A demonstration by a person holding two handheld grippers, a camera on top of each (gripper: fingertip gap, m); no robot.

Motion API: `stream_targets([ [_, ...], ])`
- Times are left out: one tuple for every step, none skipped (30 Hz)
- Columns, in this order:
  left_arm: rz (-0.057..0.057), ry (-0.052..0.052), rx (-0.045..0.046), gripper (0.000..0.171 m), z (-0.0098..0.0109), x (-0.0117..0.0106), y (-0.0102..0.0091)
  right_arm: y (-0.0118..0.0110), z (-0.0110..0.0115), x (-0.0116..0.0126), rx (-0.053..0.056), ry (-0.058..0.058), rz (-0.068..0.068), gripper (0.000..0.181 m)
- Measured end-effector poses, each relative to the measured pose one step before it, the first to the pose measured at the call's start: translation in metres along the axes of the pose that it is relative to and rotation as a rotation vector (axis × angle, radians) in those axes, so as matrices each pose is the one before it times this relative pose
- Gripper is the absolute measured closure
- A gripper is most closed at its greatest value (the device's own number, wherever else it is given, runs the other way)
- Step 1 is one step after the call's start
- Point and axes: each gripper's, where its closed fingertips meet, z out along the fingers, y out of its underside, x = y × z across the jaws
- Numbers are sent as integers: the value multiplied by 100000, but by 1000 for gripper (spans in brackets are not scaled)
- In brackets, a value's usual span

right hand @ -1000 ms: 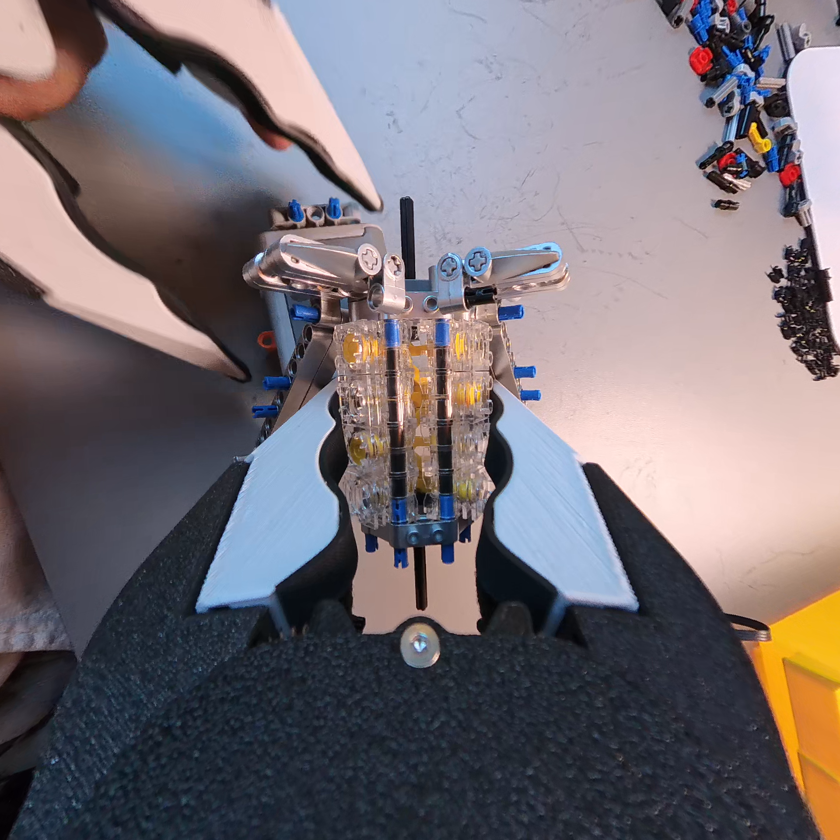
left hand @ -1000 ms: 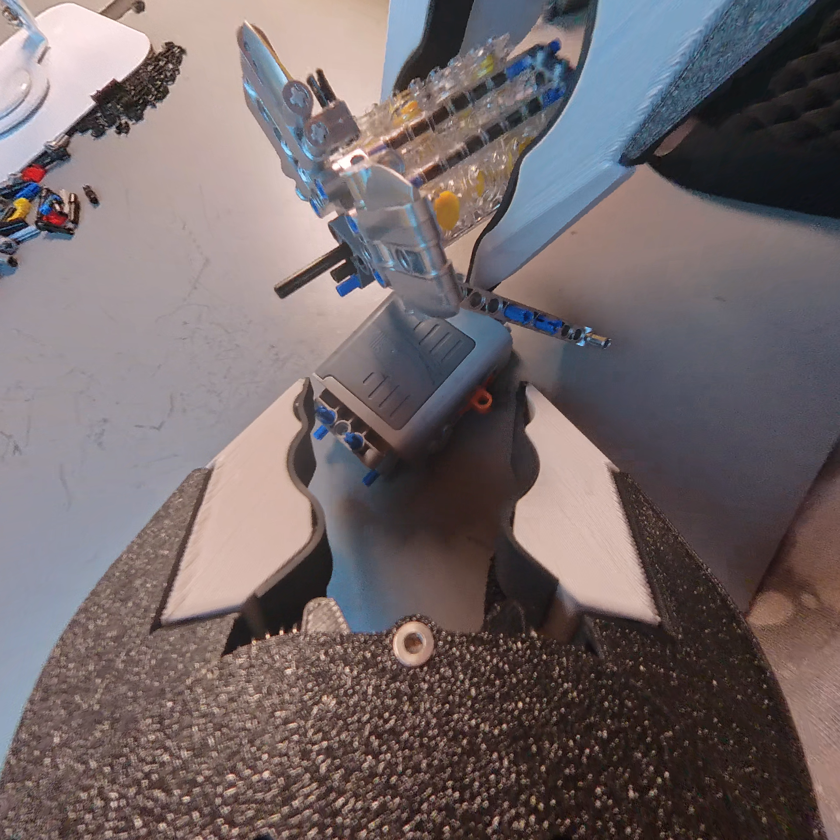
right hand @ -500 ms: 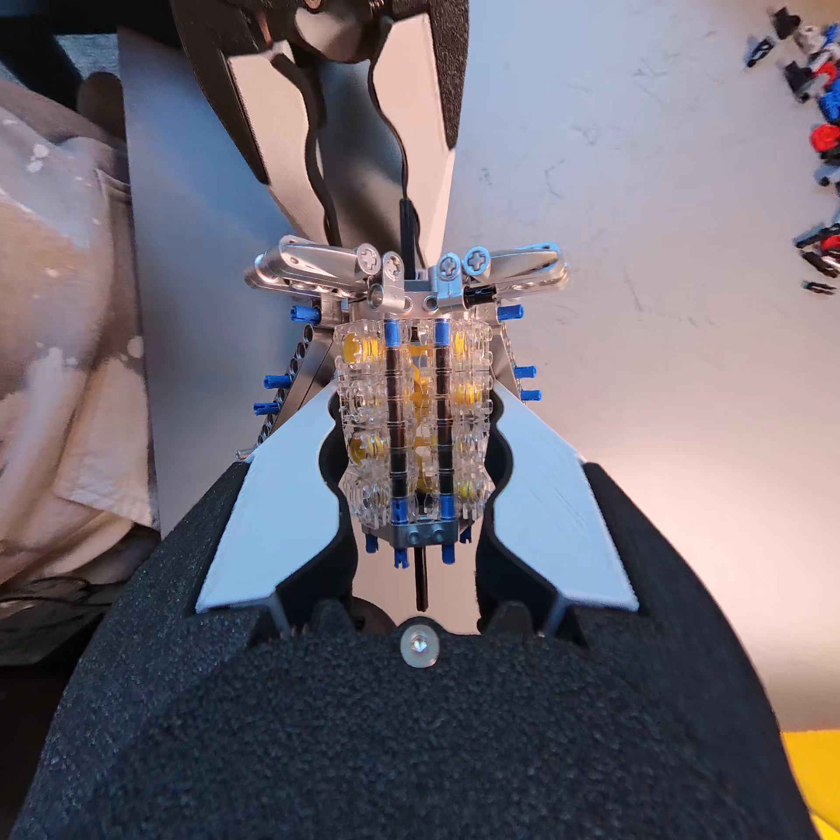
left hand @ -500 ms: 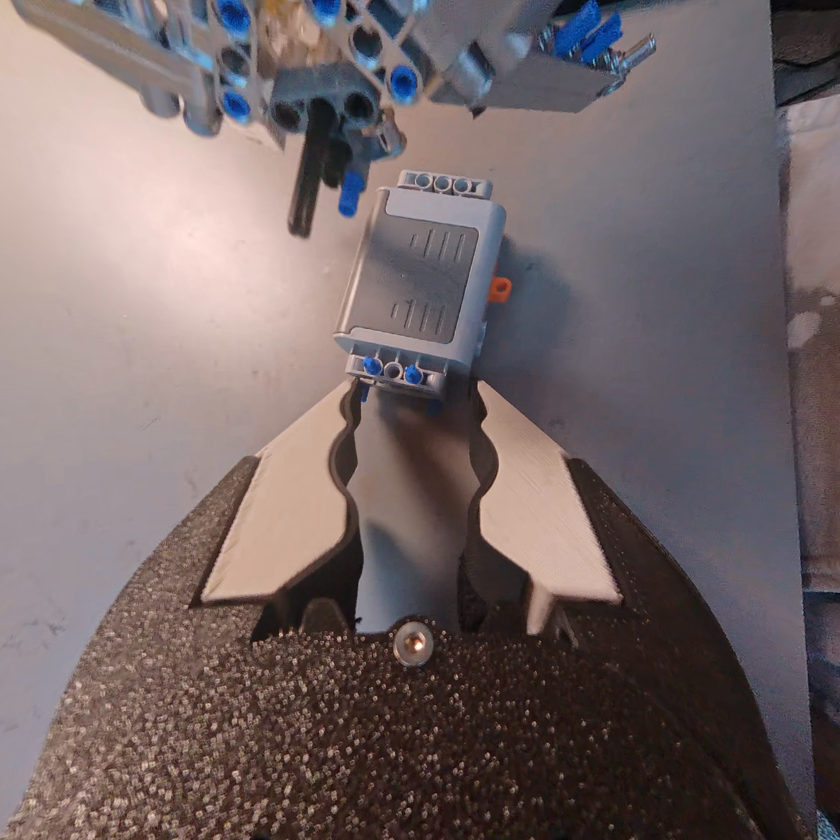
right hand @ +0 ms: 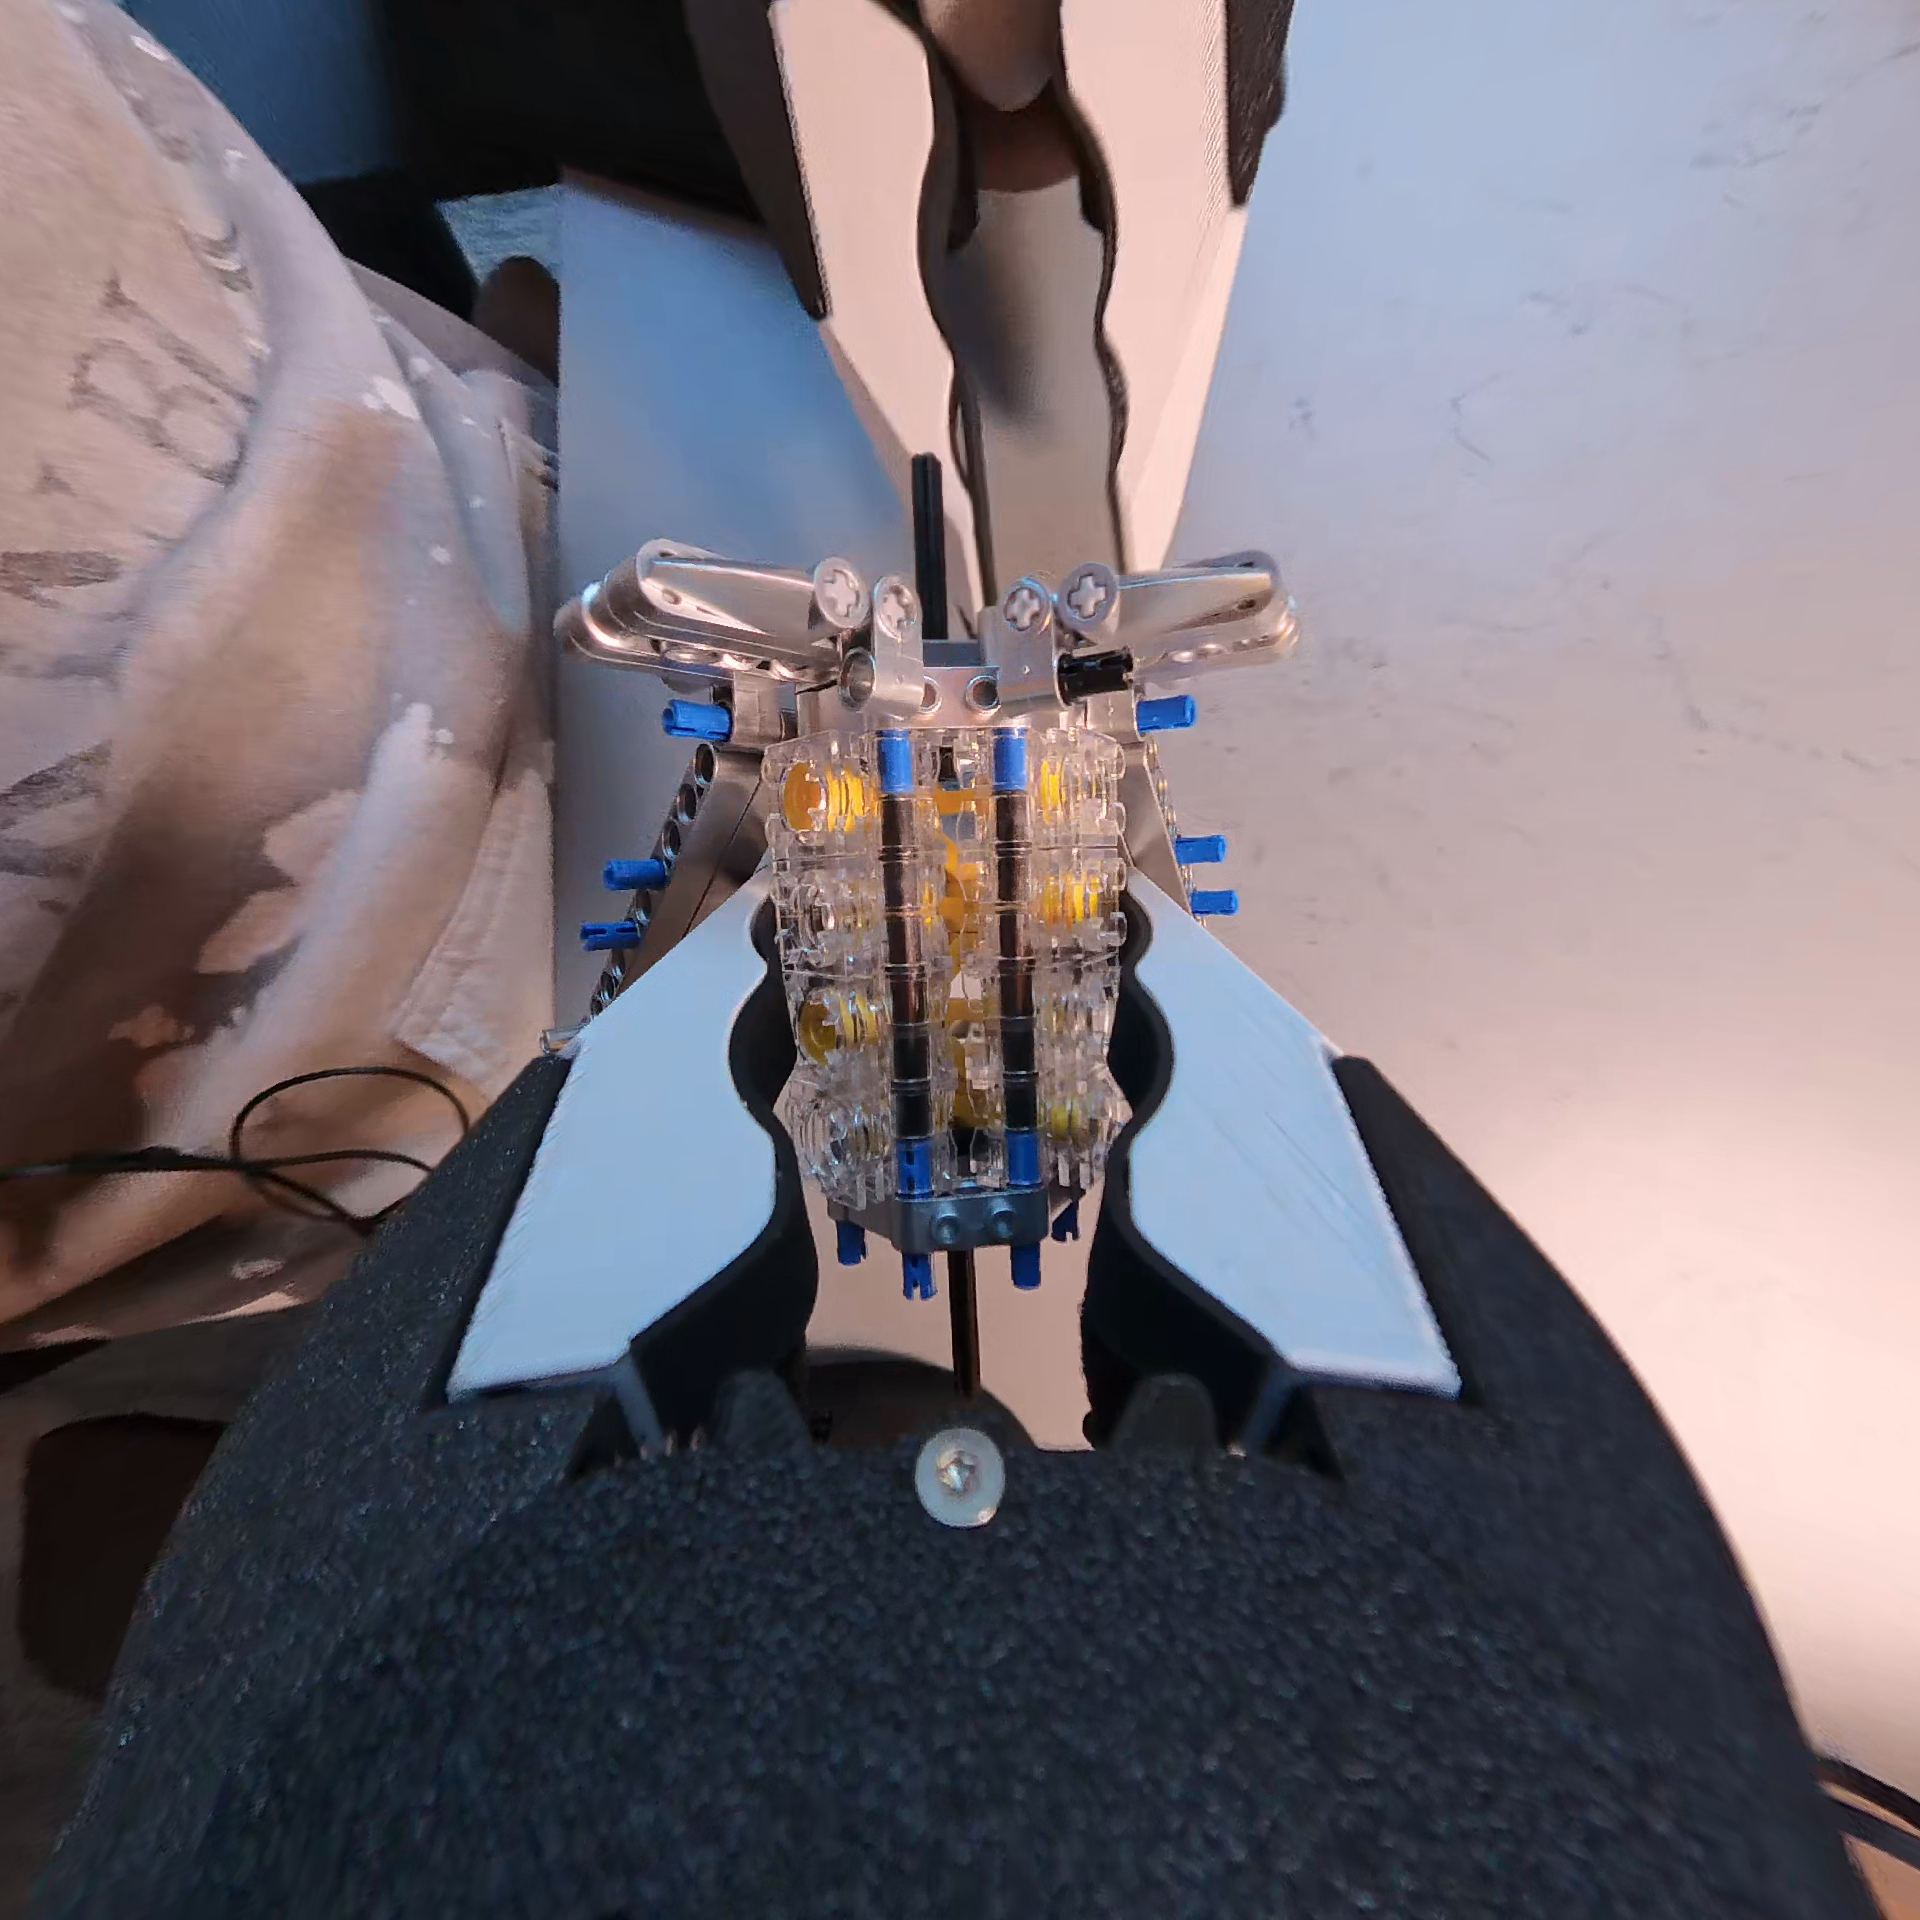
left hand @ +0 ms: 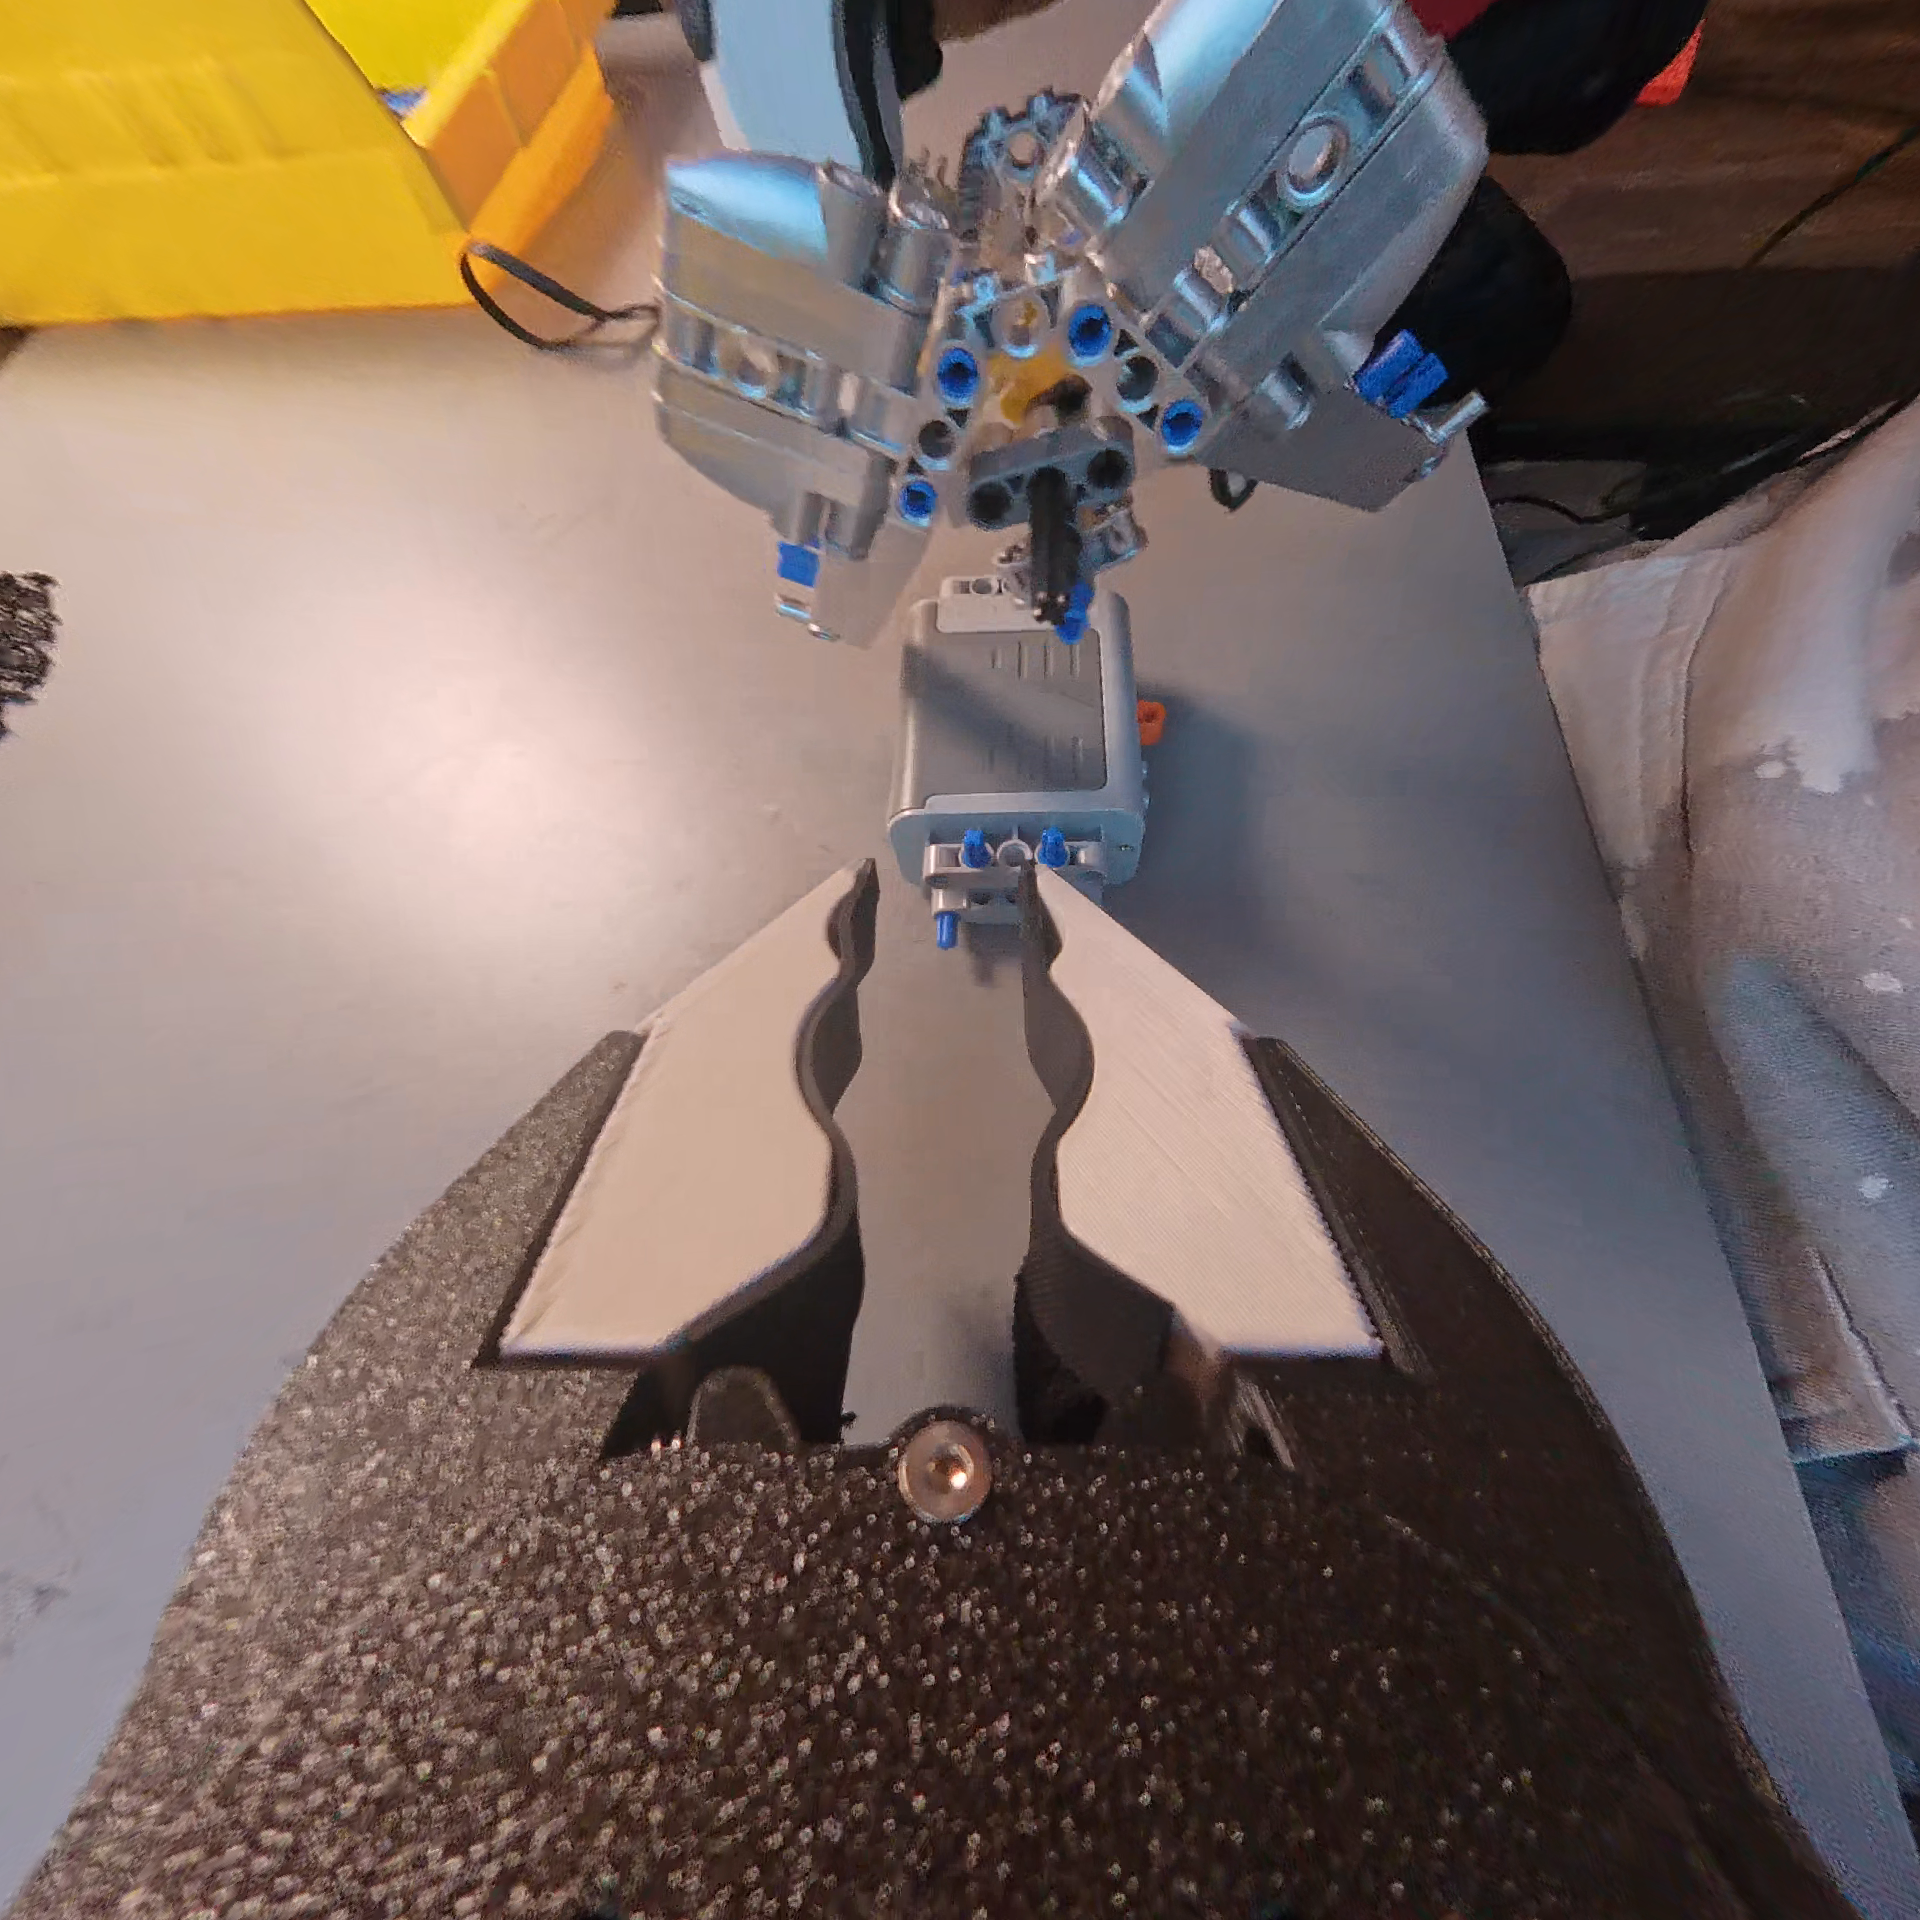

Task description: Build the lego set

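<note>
A grey battery box (left hand: 1013, 727) with blue pins and an orange tab lies flat on the grey table (left hand: 416, 831). My left gripper (left hand: 951, 883) is open and empty. Its tips are at the box's near end, and the right tip overlaps the pin bracket there. My right gripper (right hand: 951, 899) is shut on a brick-built engine model (right hand: 951, 966) of clear blocks, yellow pistons, silver panels and a black axle. In the left wrist view the model (left hand: 1039, 343) hovers just above the box's far end. The left gripper's fingers (right hand: 883, 208) show beyond the model.
A yellow bin (left hand: 208, 156) and a black cable loop (left hand: 530, 301) sit at the far left. Black small parts (left hand: 21, 634) lie at the left edge. The table's edge runs close on the right, with a person's pale patterned clothing (left hand: 1766, 935) beside it, also seen in the right wrist view (right hand: 208, 623). Across from one pair of fingers to the other is roughly 7 centimetres.
The left gripper has drawn back off the battery box, swung round, and its jaws have narrowed. The right gripper has turned the held model to face the left gripper over the box.
</note>
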Motion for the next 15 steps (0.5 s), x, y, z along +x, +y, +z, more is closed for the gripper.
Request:
stream_targets([
  [1418, -1128, 2579, 147, -221, -73, -397, 92, 156, -230, -1614, -2391, 921, 124],
  [1803, -846, 2803, 147, -198, -11, -534, 1, 144, -103, -1076, -1633, 212, 124],
  [2029, -468, 2835, 147, -190, 65, -596, -70, 107, -39, -464, -1704, 499, 124],
  [1721, -278, 2485, 146, -169, 87, -511, -122, 41, 35, 33, -1984, 1278, 124],
  [945, -198, 1891, 147, -157, 49, -352, -149, -6, 130, 659, -1660, 1528, 124],
  [16, -185, 1183, 147, -114, -9, -196, -133, -26, 183, 866, -1210, 1328, 124],
  [-748, -404, 719, 148, -95, -99, -87, -71, -23, 236, 670, -488, 900, 124],
  [-1034, -398, 657, 149, -60, -141, -73, 52, 1, 234, -116, 55, 549, 124],
  [-967, -97, 753, 149, -49, -103, -80, 134, 37, 197, -887, 431, 68, 124],
  [-895, -17, 764, 150, -42, -94, -65, 188, 71, 172, -1339, 983, -256, 123],
  [-815, 238, 231, 152, -12, -45, 22, 164, 70, 98, -1356, 959, -387, 123],
  [-684, 727, -951, 152, 44, 15, 219, 73, 67, 2, -921, 872, -402, 123],
  [-642, 1009, -2378, 152, 119, 64, 484, -9, 23, -30, -512, 1037, -238, 123],
  [-786, 647, -3306, 151, 208, 14, 649, -22, -2, -20, -454, 1313, -194, 123],
  [-702, 668, -3186, 145, 269, 49, 612, -15, -35, -21, -562, 1639, -209, 123],
])
